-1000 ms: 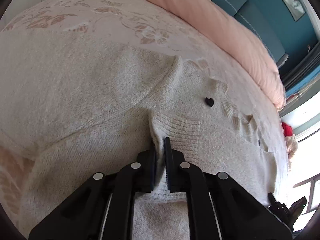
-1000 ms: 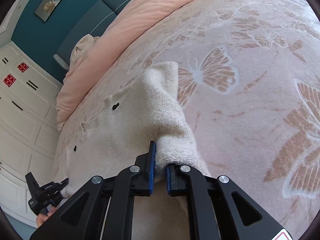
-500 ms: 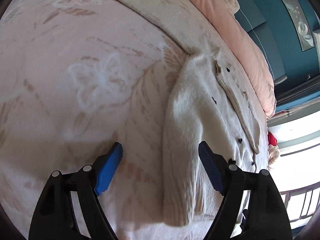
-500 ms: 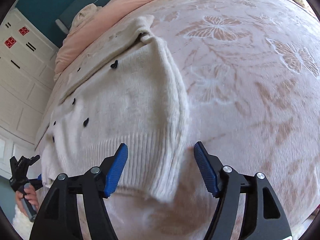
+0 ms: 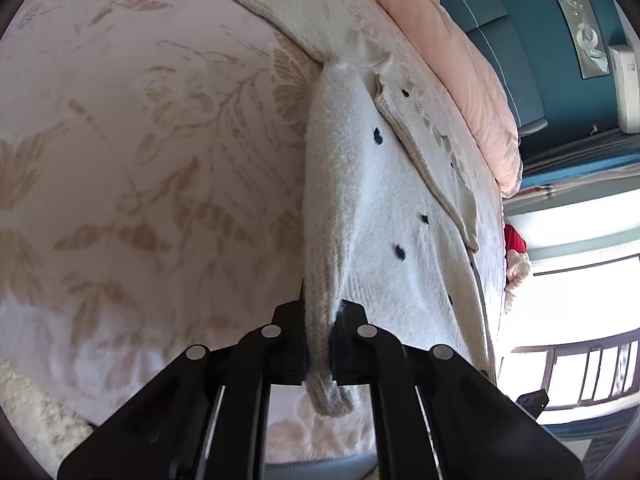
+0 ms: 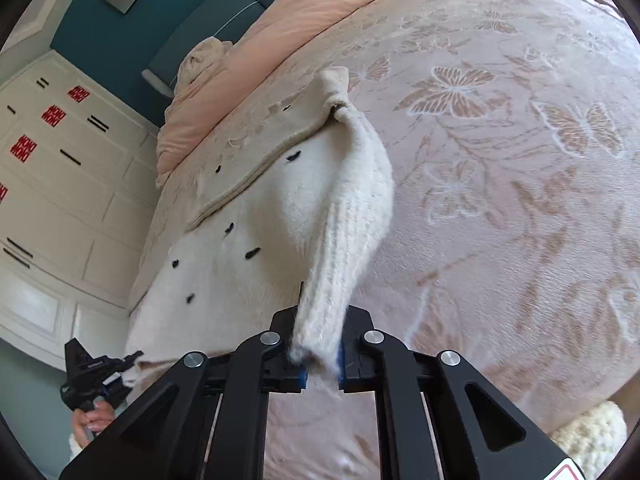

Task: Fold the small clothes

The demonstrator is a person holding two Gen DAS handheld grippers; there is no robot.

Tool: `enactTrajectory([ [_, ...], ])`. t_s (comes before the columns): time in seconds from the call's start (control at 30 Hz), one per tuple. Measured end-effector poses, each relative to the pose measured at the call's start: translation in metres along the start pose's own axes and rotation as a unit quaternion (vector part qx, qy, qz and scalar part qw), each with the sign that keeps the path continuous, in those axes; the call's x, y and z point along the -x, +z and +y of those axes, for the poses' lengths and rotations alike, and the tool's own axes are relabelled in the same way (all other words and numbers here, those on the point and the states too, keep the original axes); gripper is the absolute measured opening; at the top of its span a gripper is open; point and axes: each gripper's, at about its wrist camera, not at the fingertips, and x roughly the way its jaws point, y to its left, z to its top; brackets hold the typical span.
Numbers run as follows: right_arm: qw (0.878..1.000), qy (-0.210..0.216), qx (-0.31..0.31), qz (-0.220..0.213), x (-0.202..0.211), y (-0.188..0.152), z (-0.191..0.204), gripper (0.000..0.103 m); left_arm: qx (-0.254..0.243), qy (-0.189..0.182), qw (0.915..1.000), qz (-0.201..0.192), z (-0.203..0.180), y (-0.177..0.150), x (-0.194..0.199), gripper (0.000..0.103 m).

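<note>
A cream knitted cardigan [image 5: 404, 216] with small dark buttons lies on the bed, its sleeves folded over the body. It also shows in the right wrist view [image 6: 256, 232]. My left gripper [image 5: 320, 312] is shut on the ribbed bottom hem at the cardigan's left corner. My right gripper [image 6: 320, 332] is shut on the ribbed bottom hem at the right corner and lifts that edge a little. The left gripper [image 6: 96, 376] shows small at the lower left of the right wrist view, held in a hand.
The bed has a pink blanket with a butterfly pattern [image 6: 500, 160]. A peach duvet [image 6: 304, 12] lies along the teal headboard. White cupboards [image 6: 52, 184] stand at the left. A window [image 5: 572, 320] is at the right. A fluffy cream rug [image 6: 592, 432] lies beside the bed.
Both grippers were shut on the sleeves, then opened and drew back to the cardigan's bottom. Now both have shut on the hem corners.
</note>
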Motion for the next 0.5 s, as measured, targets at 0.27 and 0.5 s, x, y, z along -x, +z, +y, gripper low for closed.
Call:
enactTrajectory([
  [0.27, 0.992, -0.077, -0.011, 0.097, 0.034, -0.105, -0.068, 0.007, 0.017, 0.044, 0.9959, 0.078, 0.064, -0.106, 0.006, 0.007],
  [0.5, 0.979, -0.182, 0.079, 0.044, 0.051, -0.12, -0.034, 0.031, 0.086, -0.008, 0.9957, -0.034, 0.077, -0.04, 0.045, 0.036],
])
